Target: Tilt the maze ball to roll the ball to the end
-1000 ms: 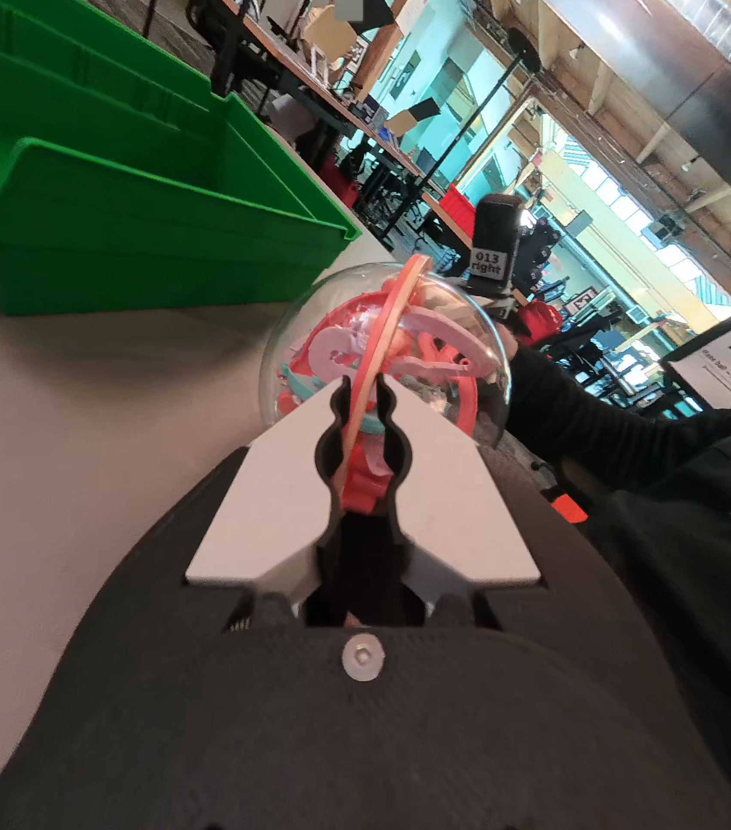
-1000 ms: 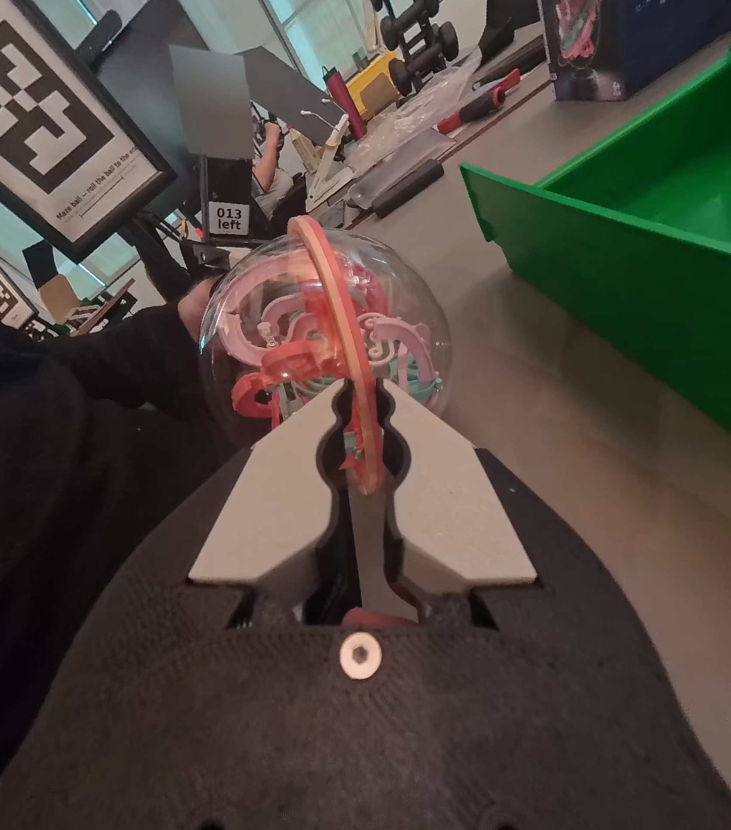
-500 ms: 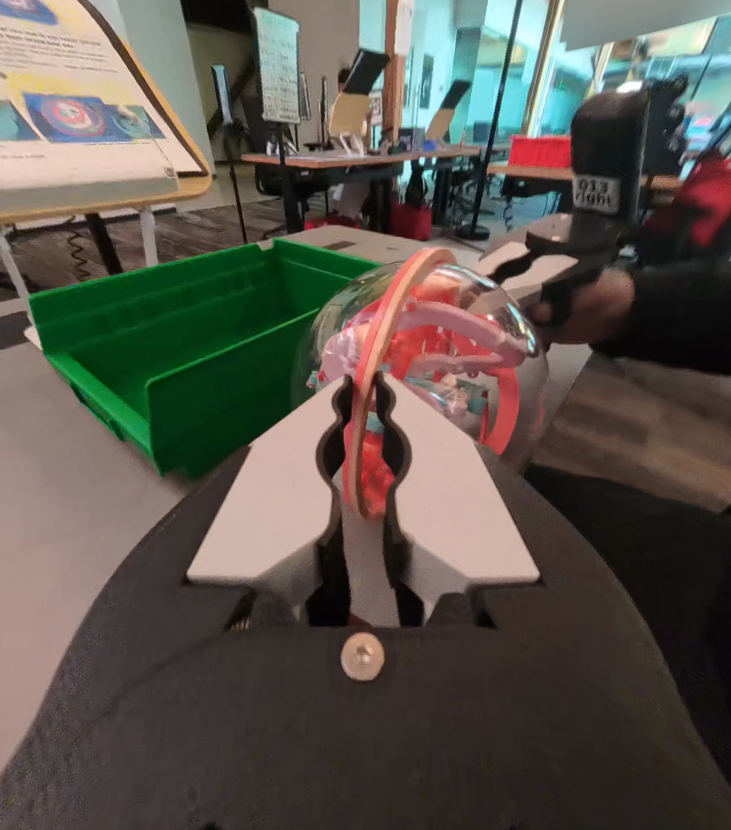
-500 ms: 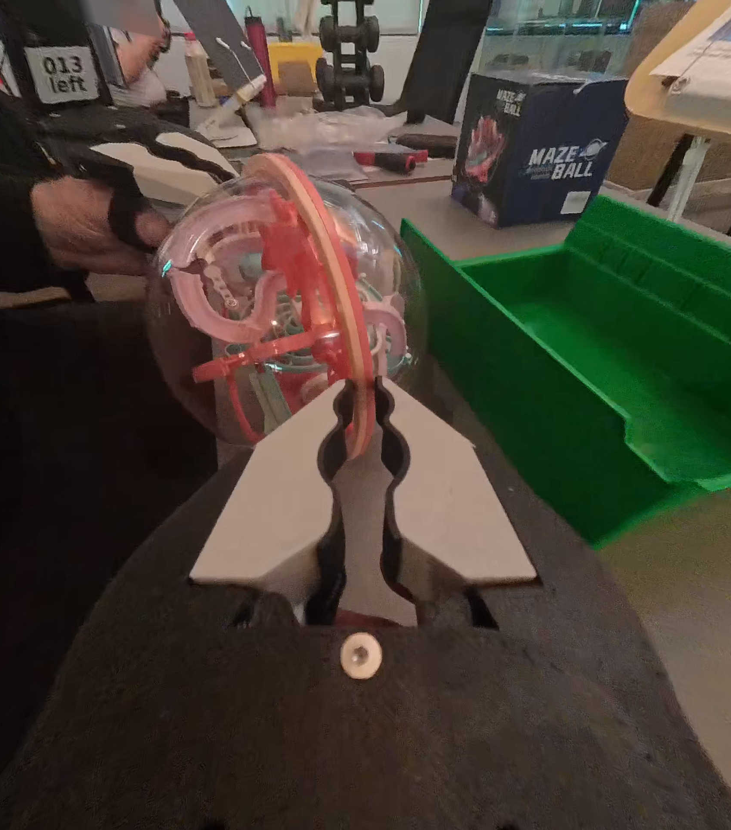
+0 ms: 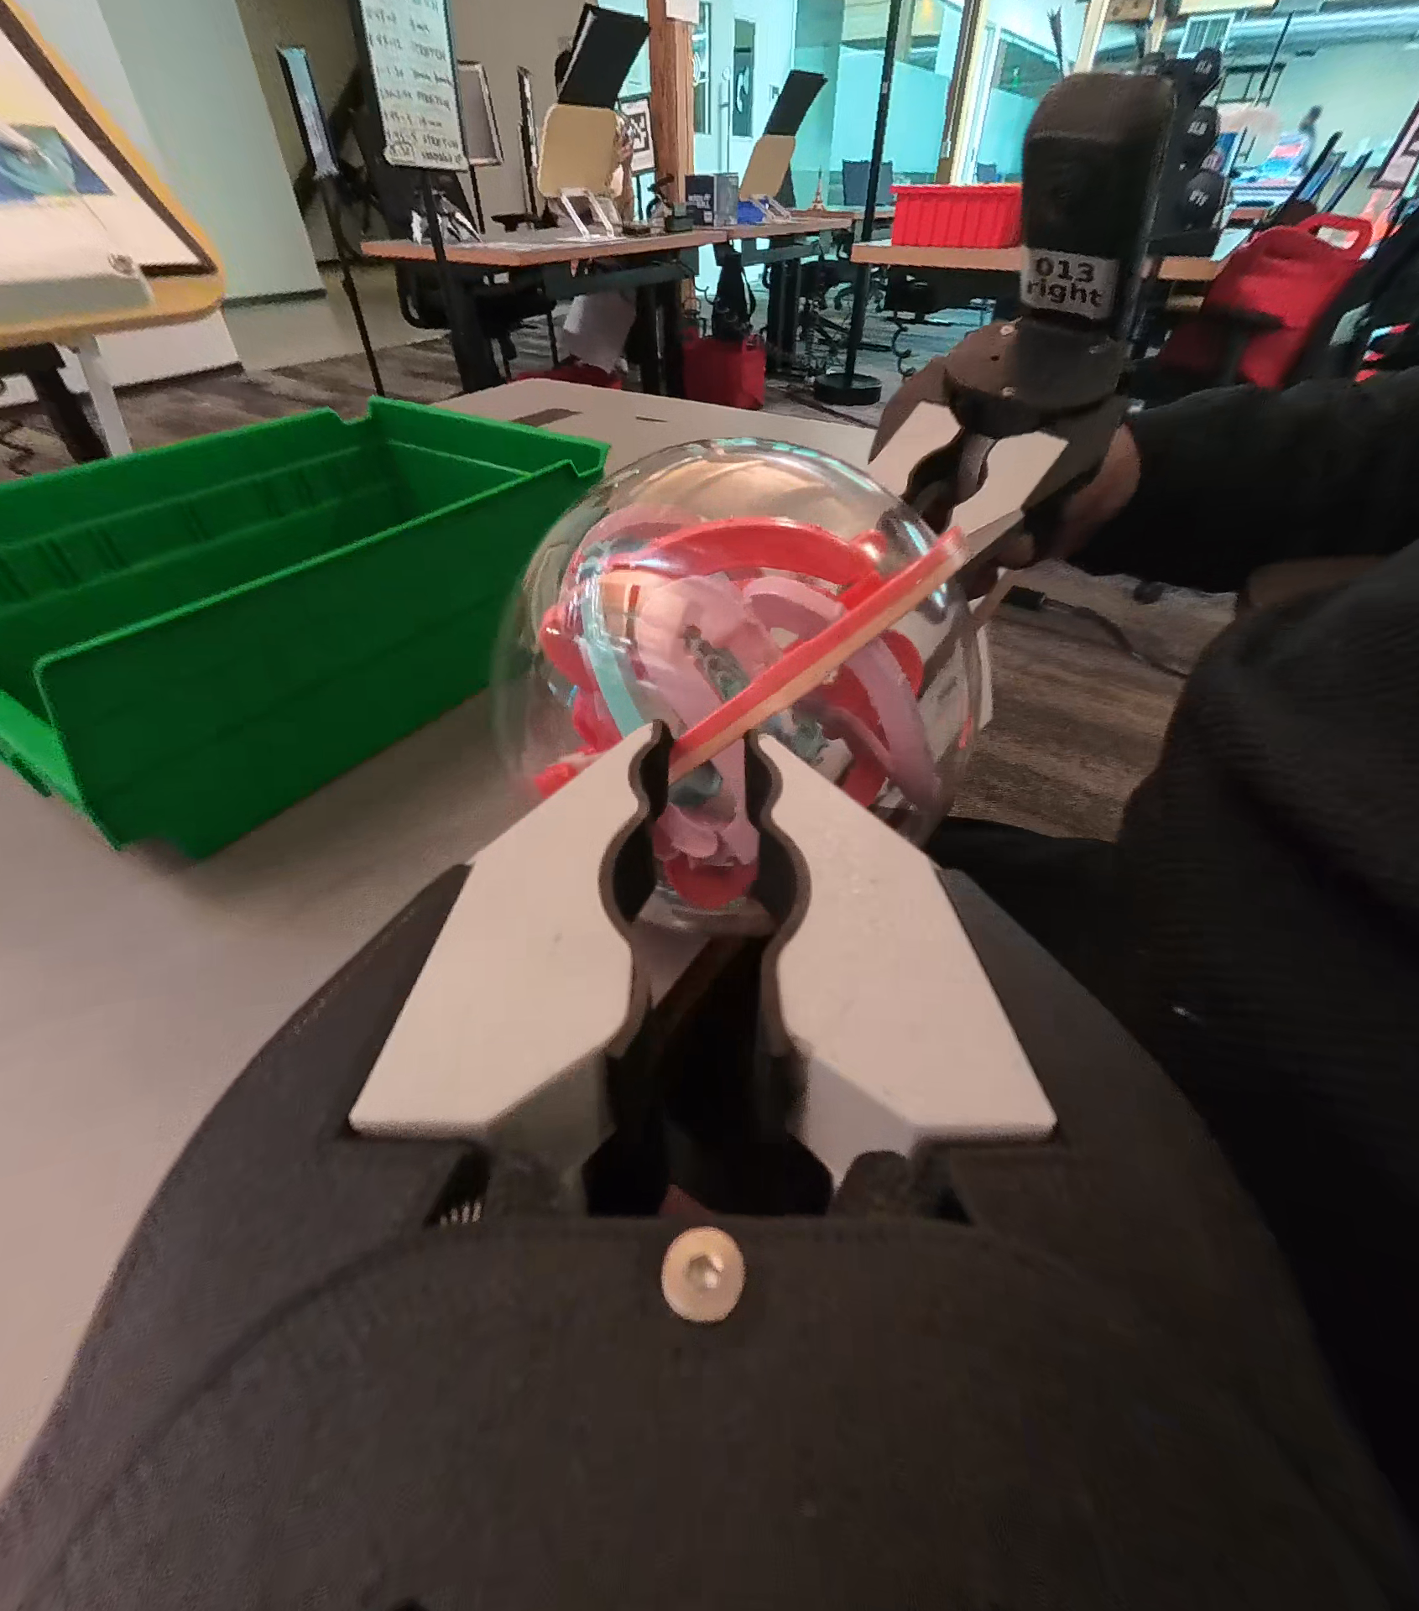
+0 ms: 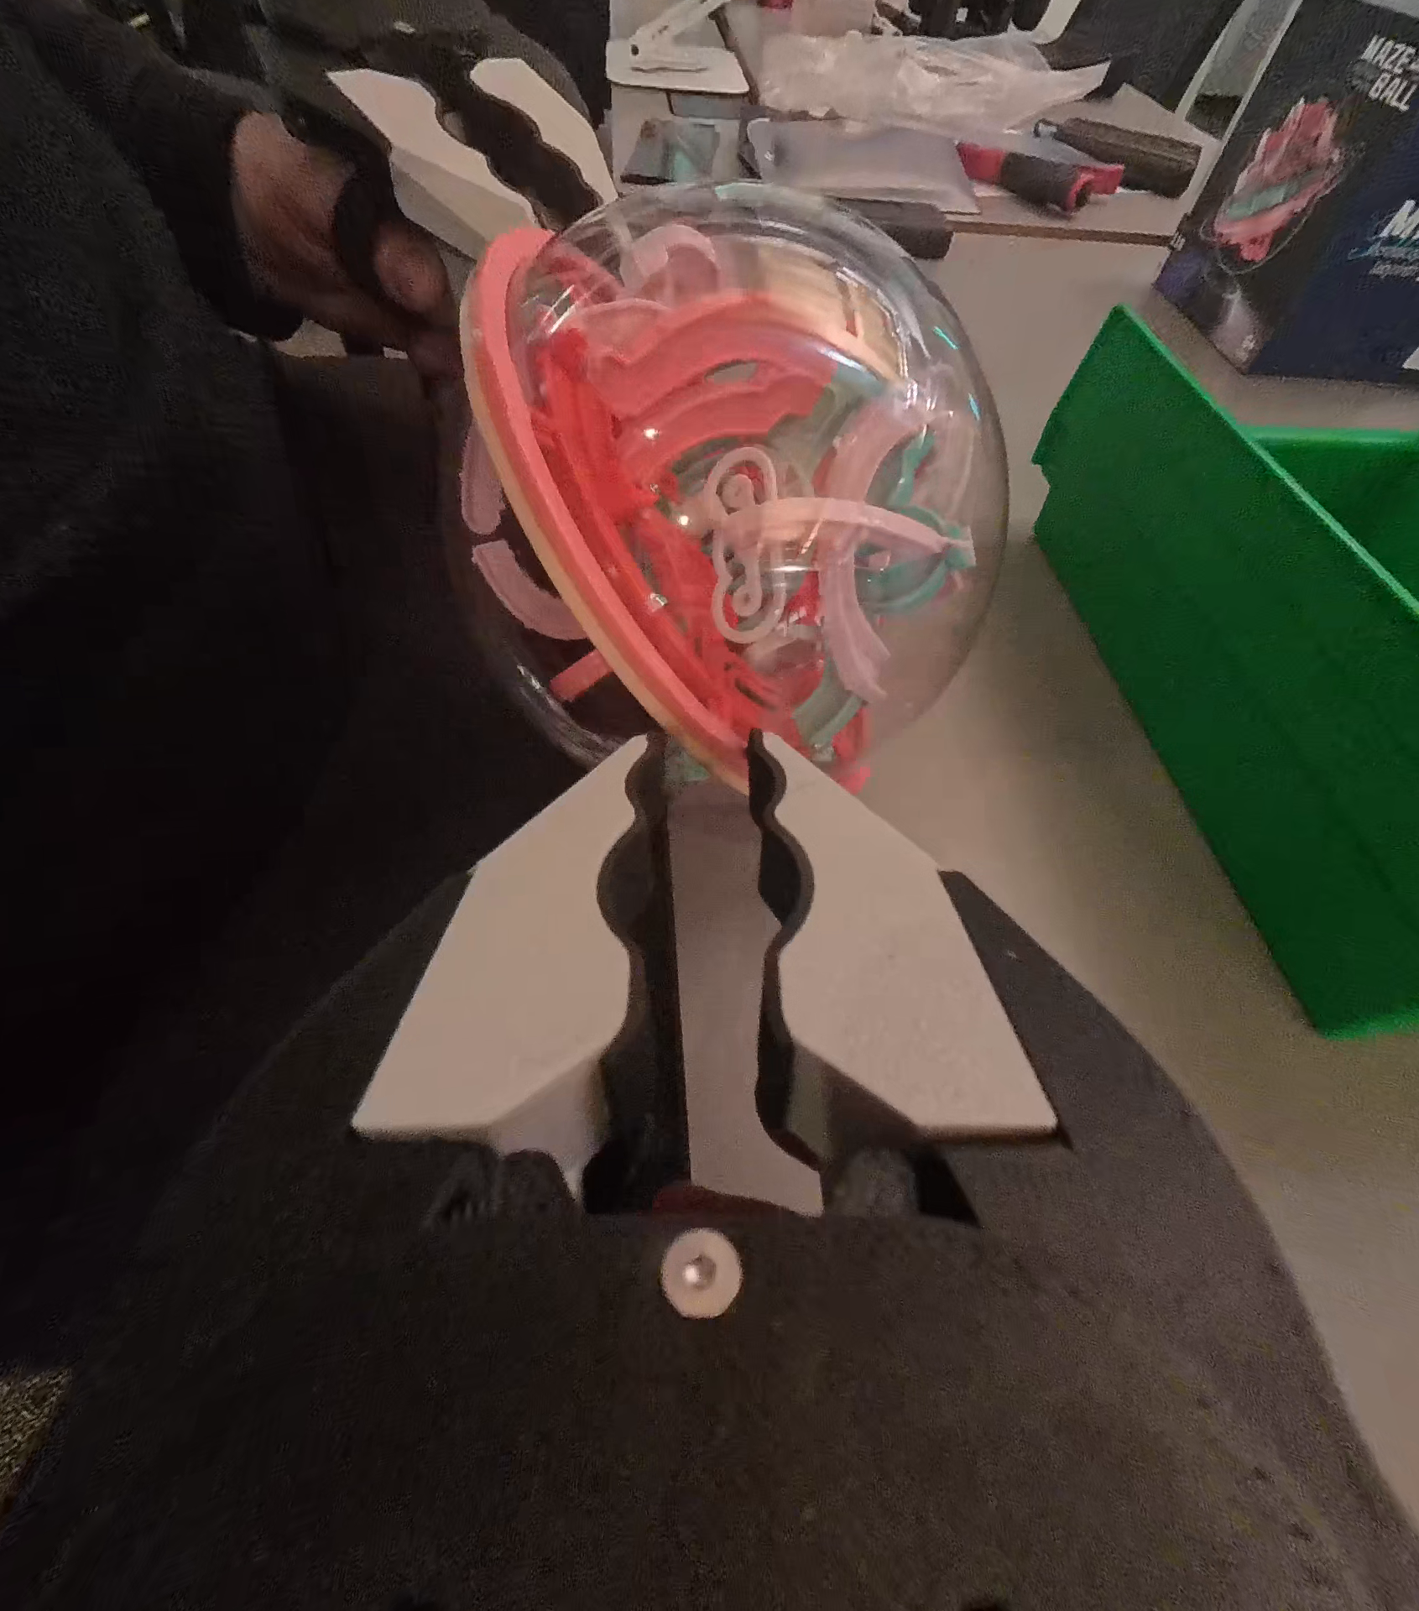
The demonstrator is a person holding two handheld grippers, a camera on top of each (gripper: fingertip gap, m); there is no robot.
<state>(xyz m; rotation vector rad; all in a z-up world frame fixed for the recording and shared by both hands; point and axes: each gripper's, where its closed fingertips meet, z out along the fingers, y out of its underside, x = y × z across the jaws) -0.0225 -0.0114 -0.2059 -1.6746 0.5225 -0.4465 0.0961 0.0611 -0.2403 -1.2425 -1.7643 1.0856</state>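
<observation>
Maze ball [image 6: 732, 488]: clear sphere with red, pink and teal tracks inside, a salmon rim band [image 5: 819, 662] around its middle; I am holding it up in the air, over the near edge of the surface, tilted so the band is running diagonally.
Left hand-held gripper [image 5: 706, 750]: I am grasping the rim band between its two white fingers; the band is crossing the narrow gap at a slant.
Right hand-held gripper [image 6: 701, 750]: I am grasping the opposite side of the same band; the band's edge is sitting between the fingertips.
Progress: tilting is under way. I cannot make out the small ball on the tracks, so I cannot tell how much of the route is done. My judgement: rolling to the end is still ahead.
Surface [image 5: 78, 1002]: pale grey, matte, bare near me.
Green bin [image 5: 252, 628]: open and sitting on the surface just beside the ball.
Dark blue box [image 6: 1368, 200]: standing behind the bin.
Room: open workshop; desks, a red crate [image 5: 954, 214], stands and boards are showing far back.
</observation>
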